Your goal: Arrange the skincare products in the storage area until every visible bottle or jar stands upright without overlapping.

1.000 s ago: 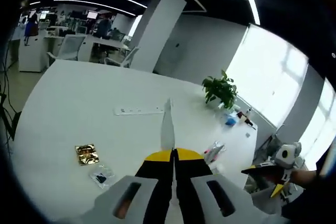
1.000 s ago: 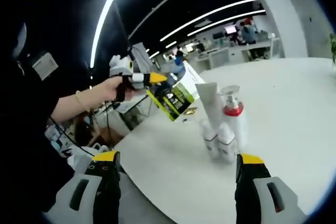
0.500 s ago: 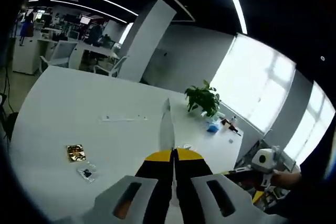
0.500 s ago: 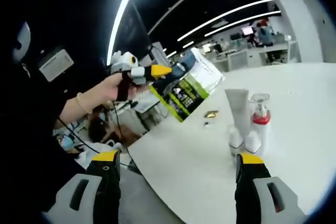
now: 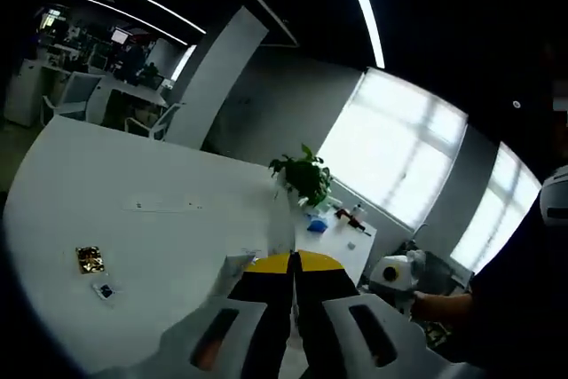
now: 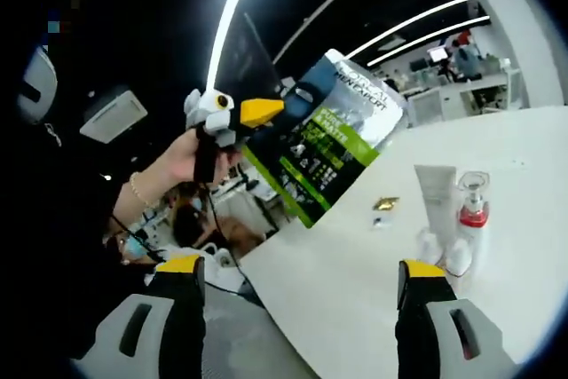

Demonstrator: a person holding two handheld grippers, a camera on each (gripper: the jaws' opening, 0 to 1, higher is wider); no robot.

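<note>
My left gripper (image 6: 266,113) has its yellow-tipped fingers pressed together on a flat dark-blue and green printed skincare package (image 6: 328,144), which I see from the right gripper view held up in the air, tilted, well above the near edge of the white round table (image 6: 373,281); in the left gripper view the same jaws meet along one seam with only a sliver of the package's edge between them. My right gripper (image 6: 297,286) has its two jaws spread wide apart with nothing between them, hovering off the table's rim. On the table stands a small cluster: a white squeeze tube (image 6: 435,201) upright, a clear pump bottle with a red collar (image 6: 471,206) just beside it, and two small white bottles (image 6: 448,255) touching in front, all standing as far as I can tell. I judge the task well advanced but not finished, since the package is not yet set down with the group. A gold foil sachet (image 5: 90,259) and a small clear sachet (image 5: 105,290) lie flat, well apart from the cluster. Farther off, a potted green plant (image 5: 304,179) stands near bright windows, with office desks beyond under strip lights.
</note>
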